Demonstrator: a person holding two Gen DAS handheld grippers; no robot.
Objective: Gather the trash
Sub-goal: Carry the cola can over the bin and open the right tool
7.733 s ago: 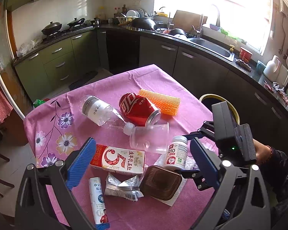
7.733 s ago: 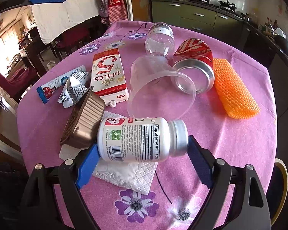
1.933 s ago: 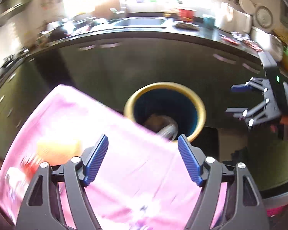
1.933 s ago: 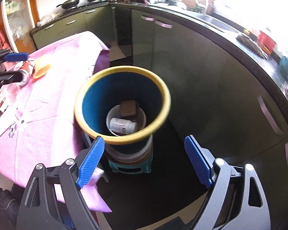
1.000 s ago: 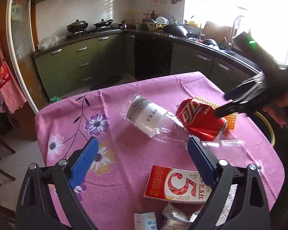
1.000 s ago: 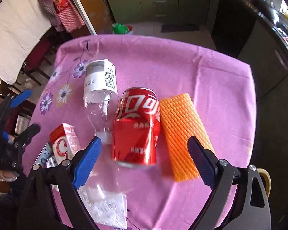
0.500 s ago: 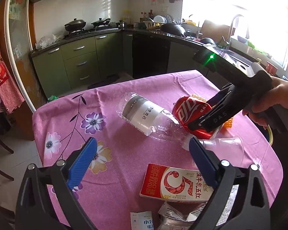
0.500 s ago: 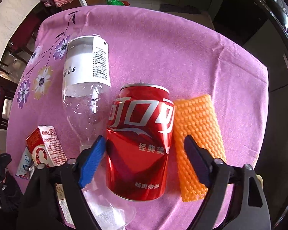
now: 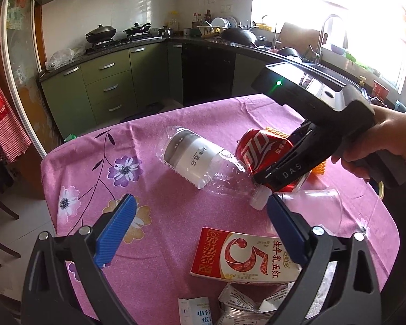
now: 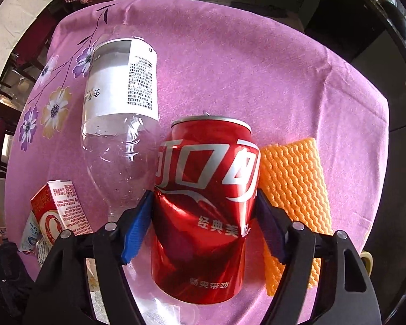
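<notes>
A dented red soda can lies on the pink flowered tablecloth. My right gripper points straight down over it, its jaws closing, and the blue pads touch the can's two sides. From the left wrist view the same can shows under the right gripper, which a hand holds. My left gripper hovers open over the table's near side with nothing between its fingers.
A clear plastic bottle lies against the can's left side and an orange foam net against its right. A red milk carton, a clear cup and wrappers lie nearer. The bin's yellow rim shows past the table's right edge.
My right gripper has come down over the red can and its jaws have narrowed until the pads meet the can's sides. The left gripper has stayed put.
</notes>
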